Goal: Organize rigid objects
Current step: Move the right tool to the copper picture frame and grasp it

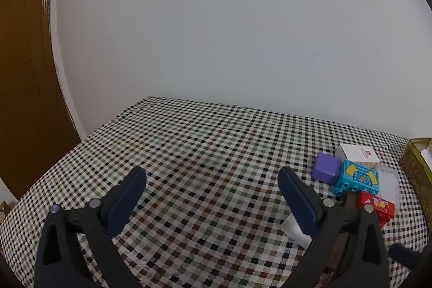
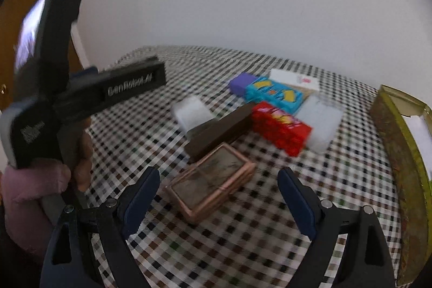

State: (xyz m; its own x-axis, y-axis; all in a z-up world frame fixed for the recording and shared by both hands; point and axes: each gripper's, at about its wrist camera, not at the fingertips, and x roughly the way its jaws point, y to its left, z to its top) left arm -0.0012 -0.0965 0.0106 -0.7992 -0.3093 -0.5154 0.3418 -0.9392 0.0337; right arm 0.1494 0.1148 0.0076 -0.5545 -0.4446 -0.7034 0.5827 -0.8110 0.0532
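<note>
Right up close, the right gripper (image 2: 218,180) has its jaws spread wide and holds nothing. Just past them a copper case (image 2: 212,184) lies flat on the checked bench (image 2: 243,247). It sits a bit crooked between the two fingers. To grab it well, I think the jaws should come straight down on its two long sides and squeeze softly, so it does not slip or bump the brown box (image 2: 220,130) that looks to touch it behind. Next come a red block (image 2: 280,127), a white eraser-like block (image 2: 191,114), a clear box (image 2: 320,119), then a teal block (image 2: 274,93), a purple cube (image 2: 241,81) and a white carton (image 2: 294,80). An open green tin (image 2: 388,142) waits at the right, likely where things go.

The left gripper (image 1: 212,181) also has jaws spread and empty, over bare cloth. Its view shows the pile only off to the side, and the copper case cannot be made out there. The right view also shows the left tool held in a hand (image 2: 81,153), and it is blurry.
</note>
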